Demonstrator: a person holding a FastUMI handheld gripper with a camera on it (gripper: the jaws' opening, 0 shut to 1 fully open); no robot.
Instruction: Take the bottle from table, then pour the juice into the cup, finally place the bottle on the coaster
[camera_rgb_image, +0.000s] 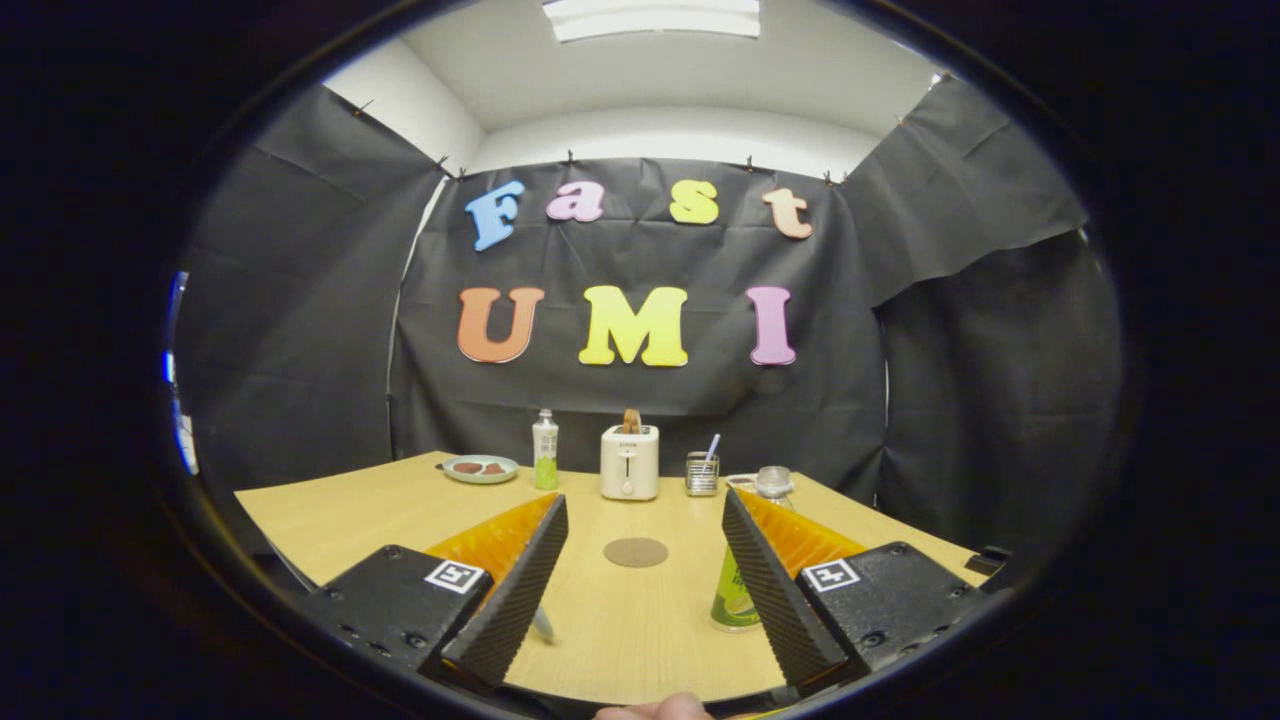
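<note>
Upright pale bottle (545, 449) stands far beyond the left jaw; brown round coaster (636, 552) lies flat just ahead between the jaws; green cup (731, 600) sits against the right jaw.

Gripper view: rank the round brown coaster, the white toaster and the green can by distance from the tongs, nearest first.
Tongs open, holding nothing.
1. Green can, tight against the right finger's inner face, partly hidden behind it.
2. Round brown coaster, flat on the wooden table, just ahead between the fingers.
3. White toaster, beyond the coaster near the table's back edge.
</note>
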